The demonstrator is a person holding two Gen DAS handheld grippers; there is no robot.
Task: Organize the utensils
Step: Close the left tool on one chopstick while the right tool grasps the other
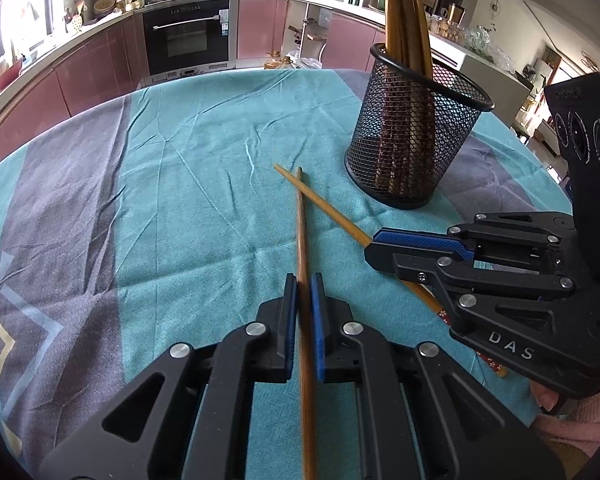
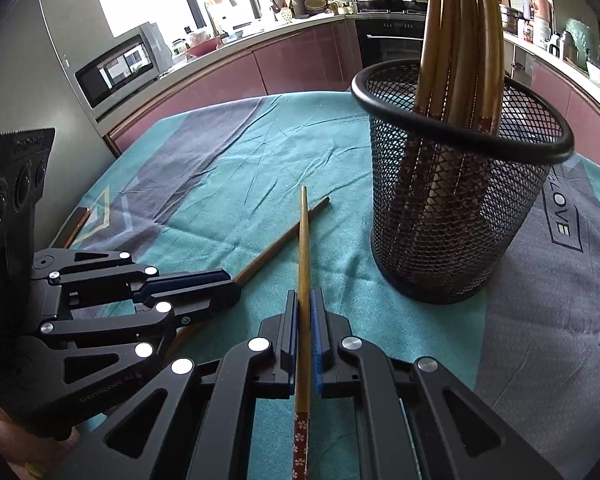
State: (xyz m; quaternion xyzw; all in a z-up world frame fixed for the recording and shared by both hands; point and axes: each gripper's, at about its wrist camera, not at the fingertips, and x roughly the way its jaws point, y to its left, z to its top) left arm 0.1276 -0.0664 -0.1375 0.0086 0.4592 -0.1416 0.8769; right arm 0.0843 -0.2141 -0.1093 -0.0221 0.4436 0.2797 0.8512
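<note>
Left gripper (image 1: 304, 292): its blue-padded jaws are drawn in narrow around the darker chopstick (image 1: 301, 232), which is seen running between the pads and out ahead of the tips; whether both pads press on it cannot be told for sure.
Darker chopstick: it is laid on the teal tablecloth (image 1: 188, 184), its far end crossed with that of the lighter chopstick (image 1: 324, 204) just ahead of the left gripper.
Lighter chopstick: it is clamped in the right gripper (image 2: 305, 312) – the jaws are closed to a narrow slot on its shaft (image 2: 303, 248), and its red flowered end is seen trailing back under the gripper body.
Right gripper: it is held just to the right of the left gripper (image 2: 220, 284), angled inward, so that the two sticks form an X in front of both.
Mesh holder (image 1: 412, 136): a black wire cup stood upright ahead and to the right of both grippers, near the crossed tips but apart from them.
Holder contents: a bundle of chopsticks (image 2: 460, 40) is stood inside, leaned against the rim (image 2: 452, 124), patterned ends down.
Background – a kitchen counter with an oven (image 1: 190, 36) is seen beyond the table.
</note>
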